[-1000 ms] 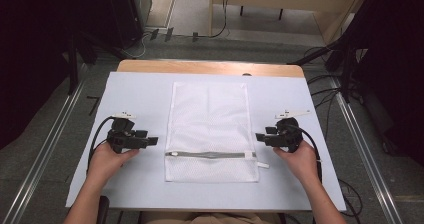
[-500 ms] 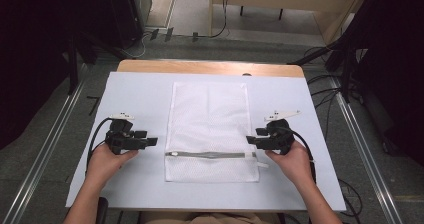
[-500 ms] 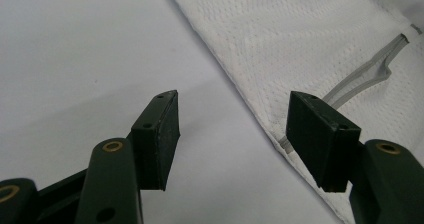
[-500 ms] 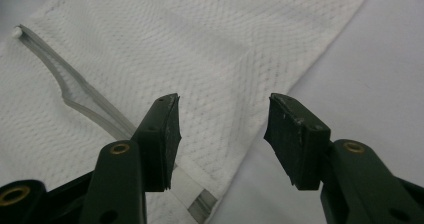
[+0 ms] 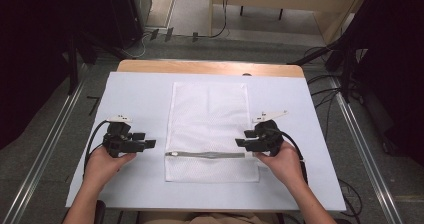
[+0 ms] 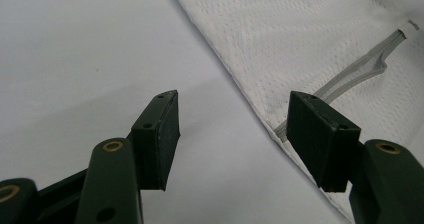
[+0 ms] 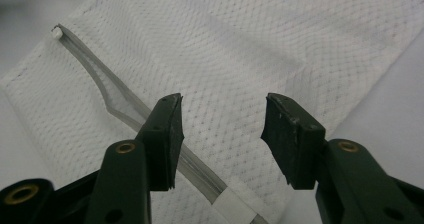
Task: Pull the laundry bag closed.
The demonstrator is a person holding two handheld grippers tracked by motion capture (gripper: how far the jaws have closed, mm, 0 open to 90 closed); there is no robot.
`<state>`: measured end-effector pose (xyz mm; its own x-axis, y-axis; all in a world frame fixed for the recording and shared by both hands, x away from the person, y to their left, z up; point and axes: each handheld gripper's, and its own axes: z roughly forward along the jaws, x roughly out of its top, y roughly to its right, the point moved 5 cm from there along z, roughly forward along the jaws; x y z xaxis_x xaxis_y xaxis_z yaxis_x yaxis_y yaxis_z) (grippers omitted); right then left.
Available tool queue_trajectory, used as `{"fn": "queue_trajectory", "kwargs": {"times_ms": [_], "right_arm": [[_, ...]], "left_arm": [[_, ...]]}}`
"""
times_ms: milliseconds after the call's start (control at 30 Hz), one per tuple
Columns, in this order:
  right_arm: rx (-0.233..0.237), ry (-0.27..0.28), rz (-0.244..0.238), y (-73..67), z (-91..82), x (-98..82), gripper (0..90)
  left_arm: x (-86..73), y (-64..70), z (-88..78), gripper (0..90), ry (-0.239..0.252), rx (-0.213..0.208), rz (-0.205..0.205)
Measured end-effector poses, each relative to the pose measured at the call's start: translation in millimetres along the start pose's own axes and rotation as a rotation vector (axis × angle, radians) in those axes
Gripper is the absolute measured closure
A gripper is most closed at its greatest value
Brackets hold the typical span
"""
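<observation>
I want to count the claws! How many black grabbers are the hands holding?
2. The left gripper is beside the mesh bag's left edge; the right gripper is at its right edge, by the zipper.

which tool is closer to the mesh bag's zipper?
Right. The right tool is over the zipper end on the mesh bag; the left tool sits off its edge.

My high view hangs above the near edge, facing forward and down over the whole worktop [image 5: 135,91]; each gripper view rides low, looking along its own jaws, close to the surface; all three share the mesh bag [image 5: 210,119] and its zip [image 5: 207,155].
</observation>
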<state>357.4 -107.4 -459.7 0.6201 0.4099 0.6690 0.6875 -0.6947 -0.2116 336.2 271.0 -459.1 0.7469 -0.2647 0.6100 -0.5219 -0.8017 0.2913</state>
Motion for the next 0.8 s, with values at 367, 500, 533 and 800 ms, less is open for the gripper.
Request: {"fn": "queue_trajectory", "kwargs": {"times_ms": [367,500,533,800], "right_arm": [[0.034,-0.007,-0.039,-18.3,11.7,13.0,54.3],[0.046,-0.014,-0.056,-26.8,16.8,20.3,57.4],[0.051,-0.013,-0.059,-29.3,17.6,22.1,58.7],[0.089,0.007,-0.084,-47.4,24.7,34.5,65.5]], "left_arm": [[-3.0,1.3,-2.9,38.2,0.009,0.005,0.014],[-3.4,0.8,-3.2,38.2,0.007,0.008,0.004],[-3.3,1.0,-3.4,38.3,0.009,0.006,0.003],[-3.3,2.1,-4.2,38.4,0.008,0.002,0.004]]}}
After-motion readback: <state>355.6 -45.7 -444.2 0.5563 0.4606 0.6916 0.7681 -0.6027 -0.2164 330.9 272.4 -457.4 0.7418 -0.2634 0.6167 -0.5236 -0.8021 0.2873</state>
